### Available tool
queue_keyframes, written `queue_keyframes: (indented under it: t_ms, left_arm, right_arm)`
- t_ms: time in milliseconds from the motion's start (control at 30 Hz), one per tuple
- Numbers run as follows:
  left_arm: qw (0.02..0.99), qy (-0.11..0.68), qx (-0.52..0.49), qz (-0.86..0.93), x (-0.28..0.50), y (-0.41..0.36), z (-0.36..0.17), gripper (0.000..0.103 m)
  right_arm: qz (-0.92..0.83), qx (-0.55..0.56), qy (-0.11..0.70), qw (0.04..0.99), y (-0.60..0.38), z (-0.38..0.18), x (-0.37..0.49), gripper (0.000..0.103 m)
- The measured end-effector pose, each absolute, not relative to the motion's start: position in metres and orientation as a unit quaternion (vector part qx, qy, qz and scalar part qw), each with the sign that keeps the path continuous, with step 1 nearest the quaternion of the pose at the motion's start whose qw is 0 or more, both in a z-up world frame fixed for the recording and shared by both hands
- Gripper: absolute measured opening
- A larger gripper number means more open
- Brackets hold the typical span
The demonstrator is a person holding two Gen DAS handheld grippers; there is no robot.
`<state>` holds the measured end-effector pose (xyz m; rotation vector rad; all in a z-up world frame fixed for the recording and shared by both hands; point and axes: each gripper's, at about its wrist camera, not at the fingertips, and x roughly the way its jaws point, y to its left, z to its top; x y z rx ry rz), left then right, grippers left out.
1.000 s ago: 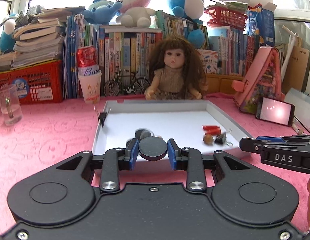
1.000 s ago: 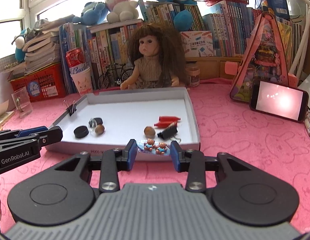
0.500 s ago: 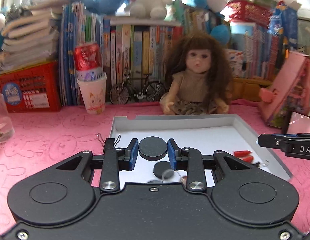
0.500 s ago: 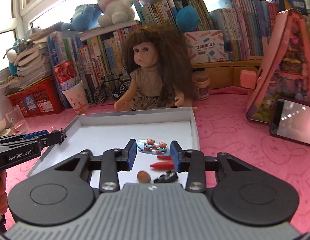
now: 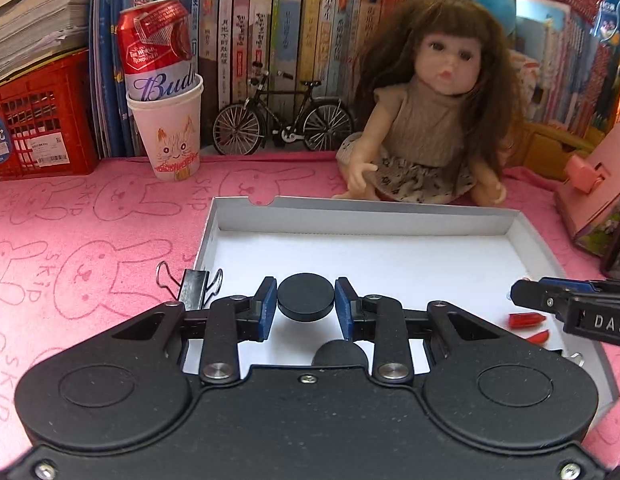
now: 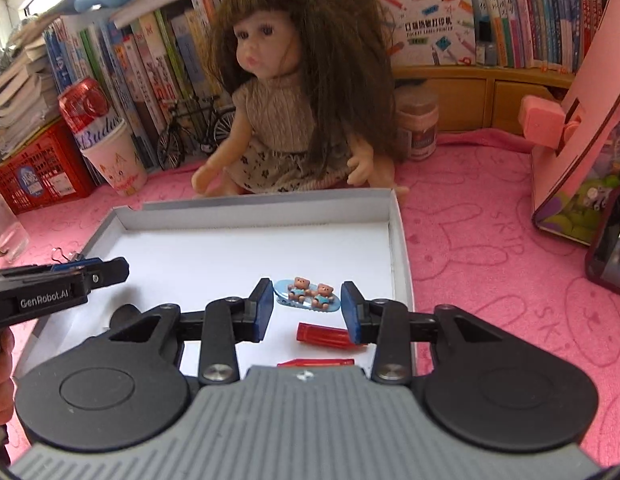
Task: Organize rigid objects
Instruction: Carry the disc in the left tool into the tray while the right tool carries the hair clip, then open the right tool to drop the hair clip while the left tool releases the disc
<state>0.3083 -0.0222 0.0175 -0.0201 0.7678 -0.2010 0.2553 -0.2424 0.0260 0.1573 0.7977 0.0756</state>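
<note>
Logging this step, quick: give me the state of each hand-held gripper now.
Left hand-held gripper: closed on the black disc, above the white tray.
Right hand-held gripper: closed on the blue bear hair clip.

A long-haired doll (image 5: pixel 430 120) sits before shelved books (image 5: pixel 289 20), beside a model bicycle (image 5: pixel 283 120) and a can-holding paper cup (image 5: pixel 169 132).

Both pics are bright, w/ daylight coming from the far side, high up. The white tray (image 5: pixel 526 236) floor shines almost pure white in both views. Soft dark shadows sit under the left gripper (image 5: pixel 305 304) and right gripper (image 6: pixel 307 306). Fisheye bends everything near the edges; the books (image 5: pixel 293 32) lean and curve. Corners go dark and a bit fuzzy. The doll (image 6: pixel 293 92) looks sharp, esp. in the middle.
</note>
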Motion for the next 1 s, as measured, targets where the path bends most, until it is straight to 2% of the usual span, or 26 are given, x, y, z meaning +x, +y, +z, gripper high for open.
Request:
queue_keyframes:
  t_ms: [233,733,800,833,933,1000]
  left_arm:
    - [0.913,0.397,-0.015,-0.09,0.325,-0.027,0.012,0.029]
    - [0.914,0.394,0.014,-0.094,0.322,-0.042,0.002,0.03]
    - [0.914,0.394,0.015,-0.092,0.321,-0.042,0.002,0.03]
    - [0.915,0.391,0.016,-0.092,0.319,-0.042,0.003,0.03]
    - [0.918,0.383,0.023,-0.097,0.313,-0.043,0.005,0.043]
    - [0.922,0.373,0.03,-0.098,0.308,-0.044,0.009,0.047]
  right_arm:
    - [0.031,0.068,0.398,0.914,-0.24,0.019,0.263,0.042]
    - [0.027,0.073,0.402,0.912,-0.24,0.013,0.265,0.043]
    - [0.027,0.073,0.397,0.915,-0.24,0.013,0.263,0.047]
    - [0.025,0.073,0.394,0.916,-0.24,0.013,0.262,0.058]
    - [0.027,0.077,0.386,0.919,-0.241,0.014,0.258,0.064]
    - [0.026,0.078,0.38,0.921,-0.241,0.016,0.256,0.066]
